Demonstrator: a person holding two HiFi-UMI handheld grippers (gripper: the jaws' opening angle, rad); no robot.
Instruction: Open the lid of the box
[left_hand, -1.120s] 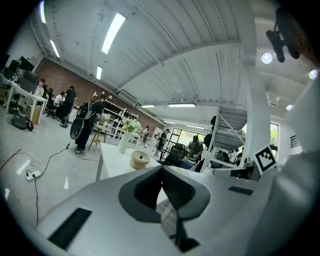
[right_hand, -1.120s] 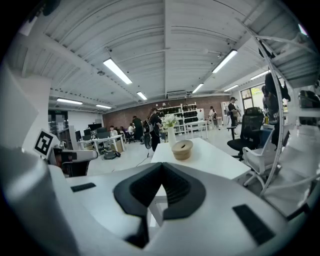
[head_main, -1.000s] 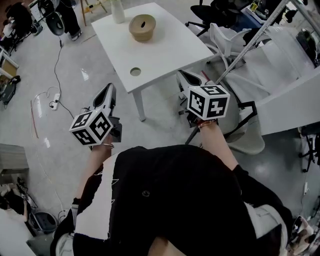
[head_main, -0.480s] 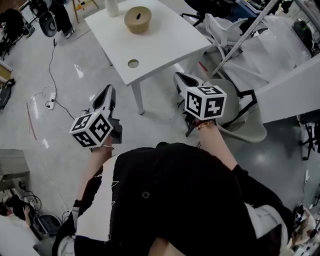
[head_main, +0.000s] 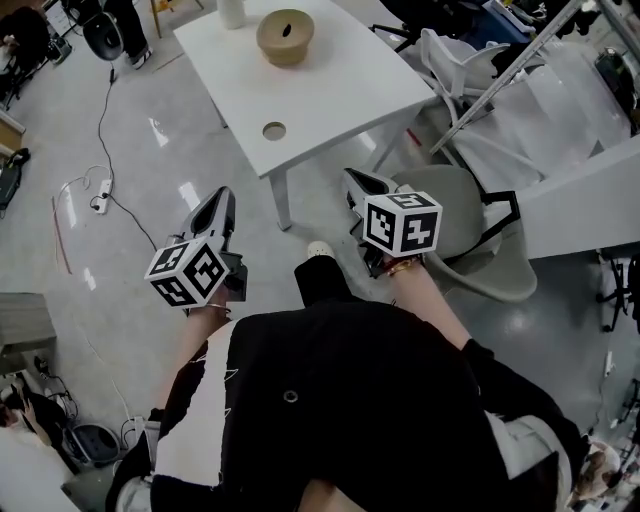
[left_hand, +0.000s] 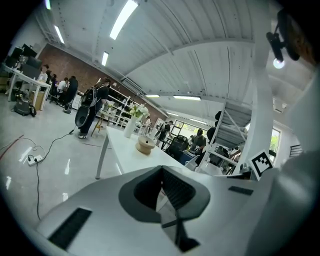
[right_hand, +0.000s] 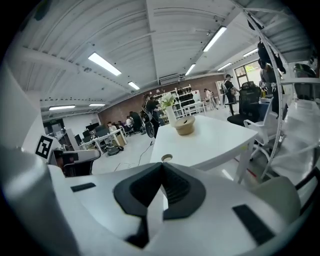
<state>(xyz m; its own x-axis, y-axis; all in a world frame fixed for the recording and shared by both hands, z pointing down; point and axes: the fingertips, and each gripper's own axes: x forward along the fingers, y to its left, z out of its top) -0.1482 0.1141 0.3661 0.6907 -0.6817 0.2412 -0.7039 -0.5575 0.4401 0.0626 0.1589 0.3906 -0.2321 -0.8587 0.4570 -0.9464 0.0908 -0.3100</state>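
My left tool (head_main: 222, 197) and right tool (head_main: 356, 182) were closed, empty; the box (head_main: 285, 56) at 12 o'clock had its lid (head_main: 285, 27) on.

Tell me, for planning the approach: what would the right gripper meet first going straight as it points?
The right gripper likely meets the near edge of the white table, by its round hole; the box sits farther back. Depth unclear.

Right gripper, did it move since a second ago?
Yes. The right gripper has slid down the head view, away from the near edge of the white table and toward the person.
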